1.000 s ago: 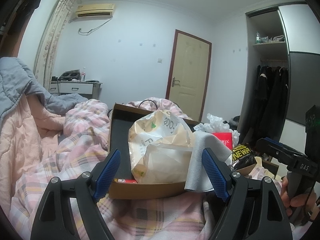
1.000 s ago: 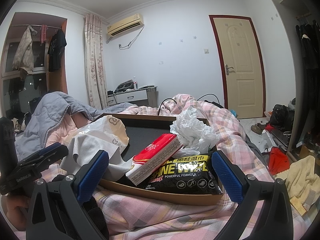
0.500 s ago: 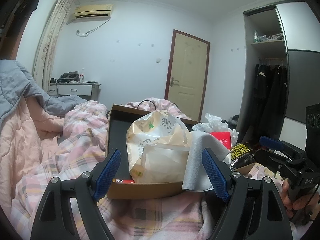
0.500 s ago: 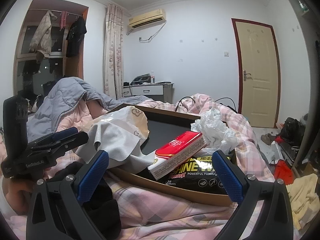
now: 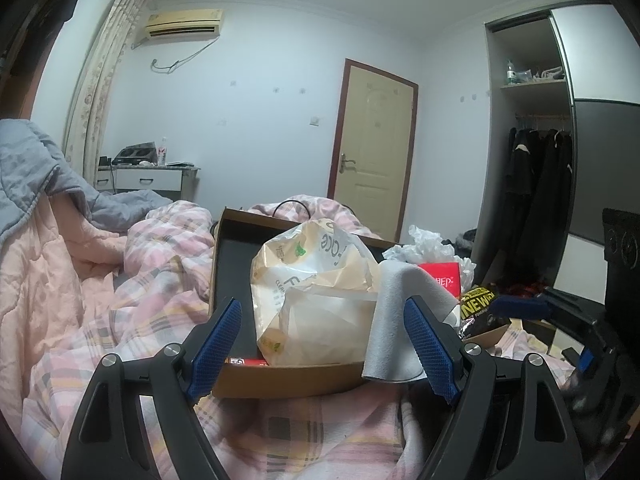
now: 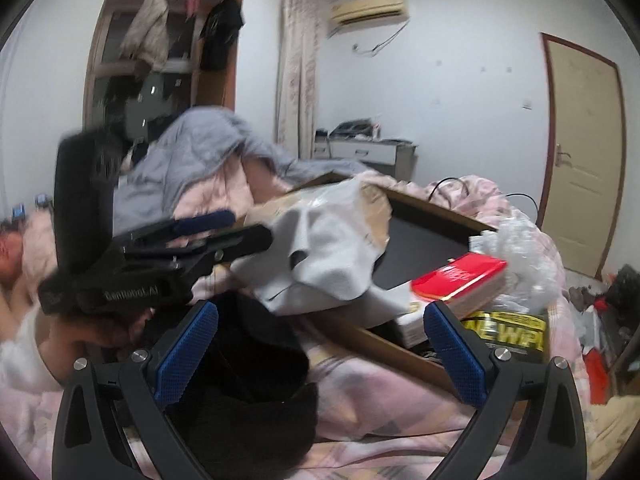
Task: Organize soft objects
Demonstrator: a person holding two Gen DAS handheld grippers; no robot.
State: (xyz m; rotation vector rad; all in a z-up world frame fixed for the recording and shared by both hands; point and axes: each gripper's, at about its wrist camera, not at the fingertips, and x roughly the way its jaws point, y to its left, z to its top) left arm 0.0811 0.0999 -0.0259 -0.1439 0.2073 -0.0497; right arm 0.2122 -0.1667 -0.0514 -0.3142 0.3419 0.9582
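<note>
Working from both wrist views: left gripper (image 5: 322, 344) stood with jaws wide apart and nothing between the pads, aimed at the near wall of the cardboard tray (image 5: 288, 378) on the plaid quilt (image 5: 132, 320). Right gripper (image 6: 320, 354) was likewise released, empty, pointing over a black cloth (image 6: 240, 384) lying on the quilt just outside the tray's near edge.

Tray contents: crumpled cream plastic bag (image 5: 316, 292), grey cloth (image 6: 324, 264) draped over the tray rim, red box (image 6: 460, 280) resting on a black-and-yellow wipes pack (image 6: 508, 334), white crumpled plastic (image 6: 520, 256) behind them.

Judged step: picking the black cloth with the right gripper to join the tray items. Advice noted: descend onto a raised fold, not flat fabric; pinch deep enough that the cloth cannot slide out; keep clear of the left gripper, which sat close above-left in the right view; lift fully before crossing the rim, avoiding the overhanging grey cloth
</note>
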